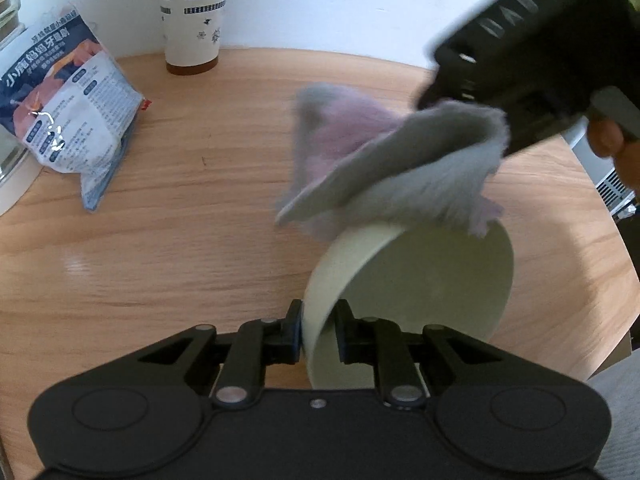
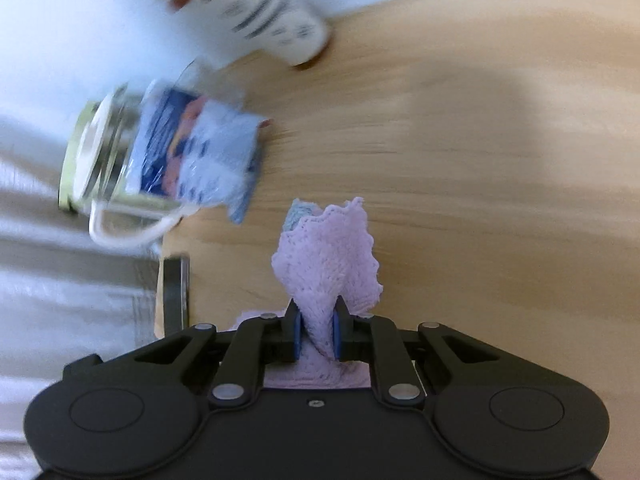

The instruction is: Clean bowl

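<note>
My left gripper is shut on the rim of a pale cream bowl and holds it tilted on its side above the wooden table. A lilac and grey cloth lies over the bowl's far rim. The right gripper's black body comes in from the upper right and holds that cloth; its fingertips are hidden there. In the right wrist view my right gripper is shut on the lilac cloth, which sticks up between the blue pads. The bowl does not show in that view.
A blue and white plastic packet lies at the table's left, also blurred in the right wrist view. A tall patterned paper cup stands at the back. A white mug with a metal lid sits by the packet.
</note>
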Demonstrator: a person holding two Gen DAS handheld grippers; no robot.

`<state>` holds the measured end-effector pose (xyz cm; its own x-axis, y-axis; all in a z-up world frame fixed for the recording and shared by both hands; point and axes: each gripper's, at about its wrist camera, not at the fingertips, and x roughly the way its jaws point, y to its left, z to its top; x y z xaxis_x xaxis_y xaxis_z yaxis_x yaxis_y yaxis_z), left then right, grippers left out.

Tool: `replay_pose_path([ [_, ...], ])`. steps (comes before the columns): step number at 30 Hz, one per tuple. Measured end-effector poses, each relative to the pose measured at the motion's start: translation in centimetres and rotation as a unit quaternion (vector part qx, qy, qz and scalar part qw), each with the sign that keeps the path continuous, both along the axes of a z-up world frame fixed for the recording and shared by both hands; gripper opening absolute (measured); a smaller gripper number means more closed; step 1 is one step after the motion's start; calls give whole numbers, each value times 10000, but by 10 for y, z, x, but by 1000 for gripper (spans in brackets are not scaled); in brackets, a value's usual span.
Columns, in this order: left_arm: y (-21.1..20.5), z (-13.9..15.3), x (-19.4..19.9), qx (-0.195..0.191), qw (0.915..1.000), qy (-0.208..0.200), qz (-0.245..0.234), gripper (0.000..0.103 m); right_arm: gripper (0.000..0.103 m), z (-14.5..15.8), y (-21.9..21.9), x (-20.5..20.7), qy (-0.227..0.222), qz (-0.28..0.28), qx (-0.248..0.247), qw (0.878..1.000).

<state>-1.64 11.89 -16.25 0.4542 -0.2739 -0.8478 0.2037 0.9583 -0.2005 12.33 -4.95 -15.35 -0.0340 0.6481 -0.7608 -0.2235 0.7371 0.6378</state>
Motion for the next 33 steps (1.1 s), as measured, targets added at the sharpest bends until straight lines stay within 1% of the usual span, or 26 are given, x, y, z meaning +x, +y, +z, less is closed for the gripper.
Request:
replay_pose_path([
  [3,3,-2,1,-116,9998,58,117,16,17,1,21,0,-70,319,-91,9994],
  [6,2,-1,3,-106,9999,43,44,15,16,-3,21,1,-69,280,-148,9995],
  [10,2,-3,6,-139,9999,98,-18,16,16,-14,-15,1,166,-125,-75,9998],
  [14,3,-6,10,-155,9997,179,13,18,16,-29,-61,-6,583,-614,-88,9964],
  [17,4,-9,12,-159,9996,227,39,20,16,-40,-80,-20,818,-728,-257,9937],
  [21,4,-10,13,-205,9994,272,58,20,17,-50,-86,-32,1023,-887,-251,9905],
  [24,7,-13,15,-286,9991,302,100,20,17,-45,-74,-27,752,-884,-317,9927],
  [26,5,-13,16,-258,9992,299,81,20,17,-34,-62,-20,509,-763,-307,9953],
  [27,4,-12,15,-243,9993,296,57,19,17,-28,-57,-16,439,-690,-223,9964],
  [30,0,-11,17,-192,9995,260,-29,18,17,-14,-41,-3,318,-438,78,9985],
  [33,0,-11,19,-218,9994,284,-2,18,17,-13,-24,1,269,-238,17,9994],
])
